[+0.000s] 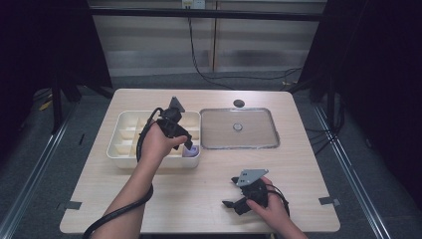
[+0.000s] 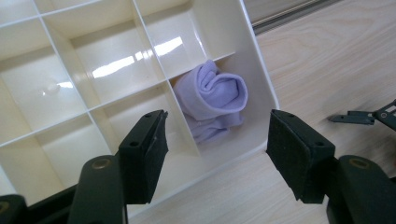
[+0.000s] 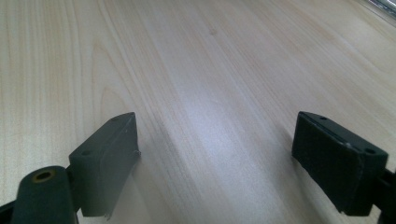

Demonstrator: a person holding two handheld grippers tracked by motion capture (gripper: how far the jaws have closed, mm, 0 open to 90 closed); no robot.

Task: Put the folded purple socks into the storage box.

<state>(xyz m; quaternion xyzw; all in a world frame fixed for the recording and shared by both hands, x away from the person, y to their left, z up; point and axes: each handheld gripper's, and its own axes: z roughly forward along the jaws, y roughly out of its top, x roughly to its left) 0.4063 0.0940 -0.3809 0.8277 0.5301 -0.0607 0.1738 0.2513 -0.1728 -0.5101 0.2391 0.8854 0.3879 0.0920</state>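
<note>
- High view: your left gripper [image 1: 187,143] hangs over the near right corner of the white divided tray [image 1: 124,154], which sits on the left half of the worktop [image 1: 209,199]. The lilac rolled sock [image 1: 191,151] lies in that corner compartment, directly under the jaw tips. Your right gripper [image 1: 232,193] rests near the worktop's near edge, right of centre, well apart from the tray. Left hand is clearly the nearer one.
- High view, rest: a shallow metal-framed tray [image 1: 271,130] sits at the far right with a small round thing in it, too small to identify.
- Left gripper view: jaws spread wide, holding nothing. The sock [image 2: 214,100] sits ahead and between the pads, slightly toward the left pad [image 2: 148,154]. The roll's axis points roughly at the camera and up, its spiral end facing you. The right pad [image 2: 294,156] stands outside the tray wall [image 2: 261,70], over bare worktop, so I'd judge you need to shift toward the tray before closing.
- Right gripper view: jaws wide apart, nothing between them, bare wood grain [image 3: 205,84] underneath.
</note>
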